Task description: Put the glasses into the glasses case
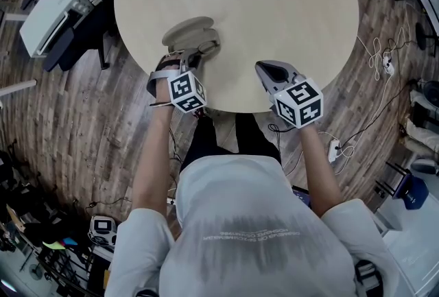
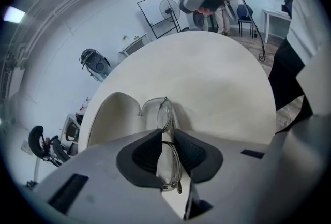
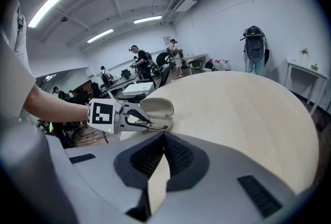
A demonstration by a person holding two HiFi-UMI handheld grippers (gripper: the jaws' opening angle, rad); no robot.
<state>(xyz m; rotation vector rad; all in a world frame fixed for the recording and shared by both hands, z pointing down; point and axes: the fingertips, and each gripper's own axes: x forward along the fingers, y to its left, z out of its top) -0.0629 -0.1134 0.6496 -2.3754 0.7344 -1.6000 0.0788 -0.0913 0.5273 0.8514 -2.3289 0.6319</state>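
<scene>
The left gripper [image 2: 166, 136] clamps the folded glasses [image 2: 166, 112], their long axis pointing into the open glasses case [image 2: 111, 114] just ahead. The right gripper [image 3: 164, 139] is closed, empty and farther off.

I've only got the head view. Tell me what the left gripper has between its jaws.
Observer: The left gripper is shut on the glasses, pinching them edge-on by a lens.
Operator: Give me the case's state.
Observer: The glasses case lies open on the table, and the free end of the glasses reaches over its tray.
Operator: Now report the right gripper.
Observer: The right gripper is shut with nothing between its jaws, and it is well apart from the case.
</scene>
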